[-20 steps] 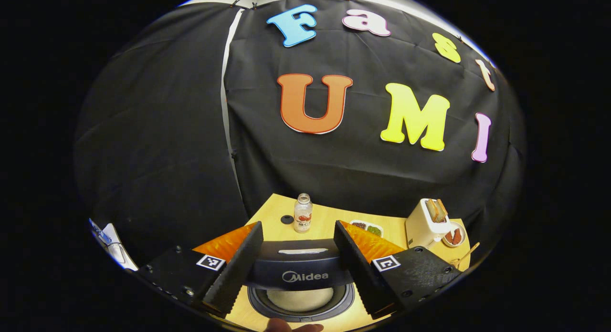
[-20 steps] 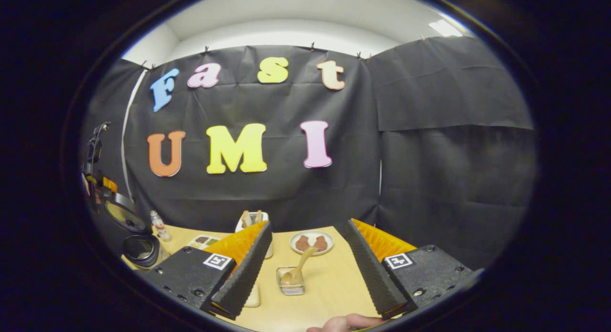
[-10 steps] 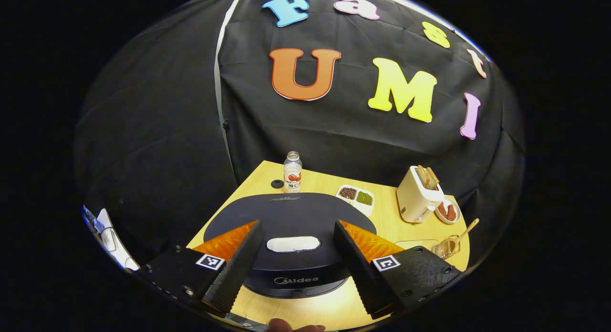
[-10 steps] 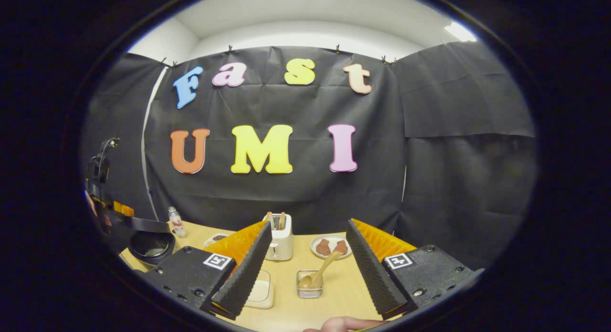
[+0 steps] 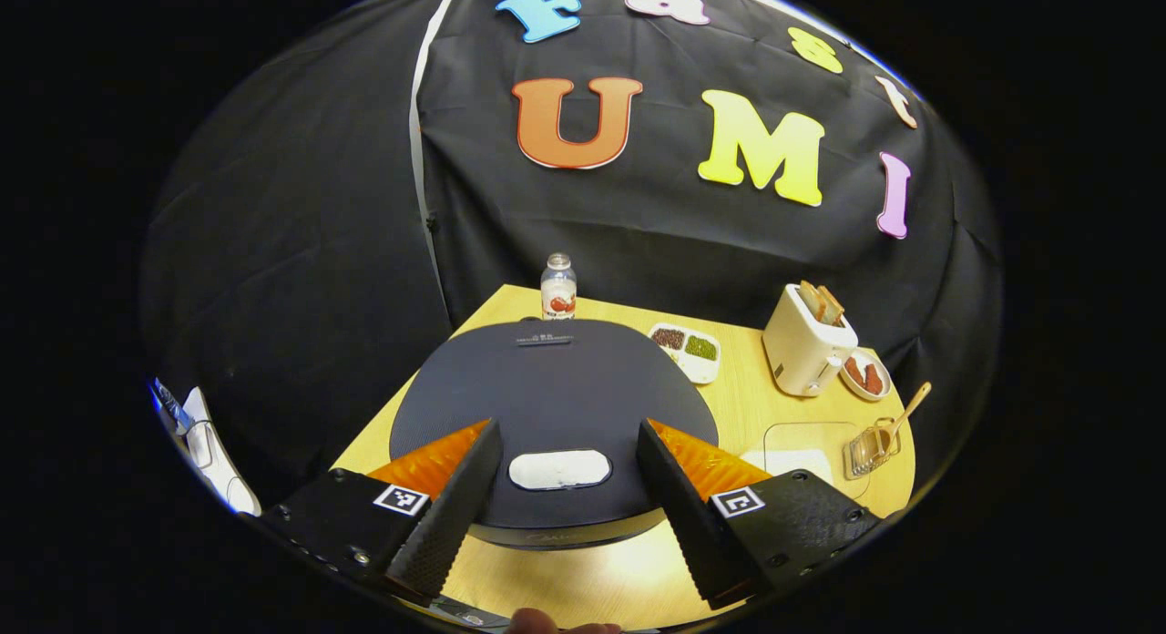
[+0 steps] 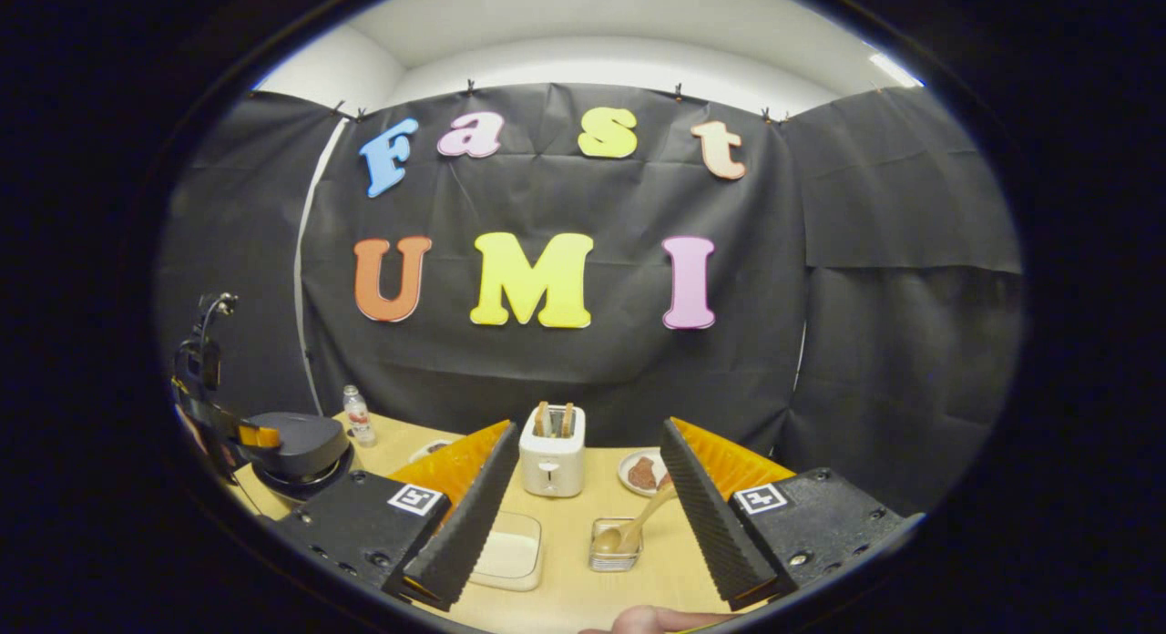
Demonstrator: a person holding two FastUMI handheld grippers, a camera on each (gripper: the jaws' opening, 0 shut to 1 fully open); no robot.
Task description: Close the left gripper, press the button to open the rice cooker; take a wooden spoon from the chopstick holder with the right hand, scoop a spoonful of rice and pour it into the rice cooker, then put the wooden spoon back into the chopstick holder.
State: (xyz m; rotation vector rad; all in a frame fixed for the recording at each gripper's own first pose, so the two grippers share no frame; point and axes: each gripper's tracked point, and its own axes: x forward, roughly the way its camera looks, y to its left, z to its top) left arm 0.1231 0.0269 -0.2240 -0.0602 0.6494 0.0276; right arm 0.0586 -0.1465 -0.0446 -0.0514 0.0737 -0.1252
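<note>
Your left gripper (image 5: 557, 488) hovers spread over the closed rice cooker (image 5: 553, 406); unclosed, its fingers could straddle the white button (image 5: 559, 469). Your right gripper (image 6: 588, 511) is spread, empty.

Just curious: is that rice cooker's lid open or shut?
Shut: the rice cooker lid lies flat over the pot, hiding the inside.

The wooden table (image 5: 747, 406) carries rice cooker (image 5: 547, 406), bottle (image 5: 558, 288), toaster (image 5: 806, 347), holder (image 5: 870, 447).
</note>
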